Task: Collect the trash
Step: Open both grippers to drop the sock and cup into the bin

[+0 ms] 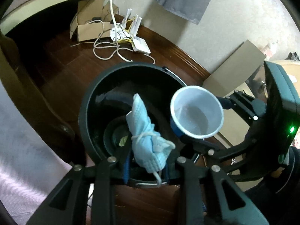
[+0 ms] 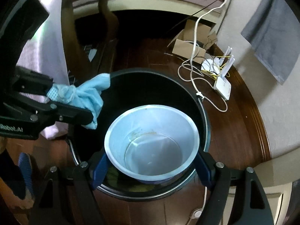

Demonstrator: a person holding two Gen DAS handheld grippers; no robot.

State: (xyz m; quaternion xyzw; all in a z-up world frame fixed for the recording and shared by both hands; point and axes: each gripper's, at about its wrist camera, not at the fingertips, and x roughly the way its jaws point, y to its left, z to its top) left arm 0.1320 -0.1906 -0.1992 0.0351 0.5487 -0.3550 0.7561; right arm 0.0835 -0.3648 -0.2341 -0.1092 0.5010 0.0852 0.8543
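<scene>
A black round trash bin (image 1: 90,101) stands on the dark wood floor, also in the right wrist view (image 2: 204,116). My left gripper (image 1: 148,161) is shut on a rolled light blue face mask (image 1: 148,136) and holds it over the bin's opening; the mask also shows in the right wrist view (image 2: 84,95). My right gripper (image 2: 151,170) is shut on a white paper cup (image 2: 150,140) with a blue outside, held over the bin's near side. The cup shows in the left wrist view (image 1: 196,112) at the bin's right rim. Some trash lies at the bin's bottom (image 1: 122,140).
A white router (image 1: 140,45) with tangled cables and an open cardboard box (image 1: 90,26) lie on the floor beyond the bin. A flat cardboard piece (image 1: 234,71) leans on the wall at right. A wooden chair draped with pink cloth (image 2: 54,46) stands left.
</scene>
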